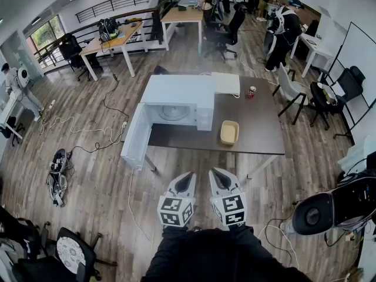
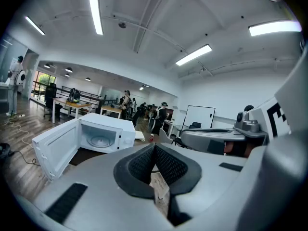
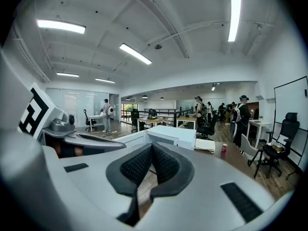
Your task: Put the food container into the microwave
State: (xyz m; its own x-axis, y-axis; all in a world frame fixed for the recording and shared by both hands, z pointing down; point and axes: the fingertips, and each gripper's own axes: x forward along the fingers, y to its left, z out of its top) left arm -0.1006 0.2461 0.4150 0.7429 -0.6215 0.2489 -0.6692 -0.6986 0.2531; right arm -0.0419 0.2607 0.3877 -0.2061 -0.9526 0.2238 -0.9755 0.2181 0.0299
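Two clenched, empty tools, the left gripper (image 1: 186,176) and right gripper (image 1: 217,173), hang well short of the table (image 1: 261,135), since no reach is under way; the food container (image 1: 229,132) sits beside the microwave (image 1: 179,97), whose door (image 1: 135,137) stands open, ready for loading

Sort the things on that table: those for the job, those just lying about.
For the job: white box-shaped microwave, door open; shallow tan rectangular food container; dark brown table that bears both.
Lying about: small red can; flat white object beside the microwave.
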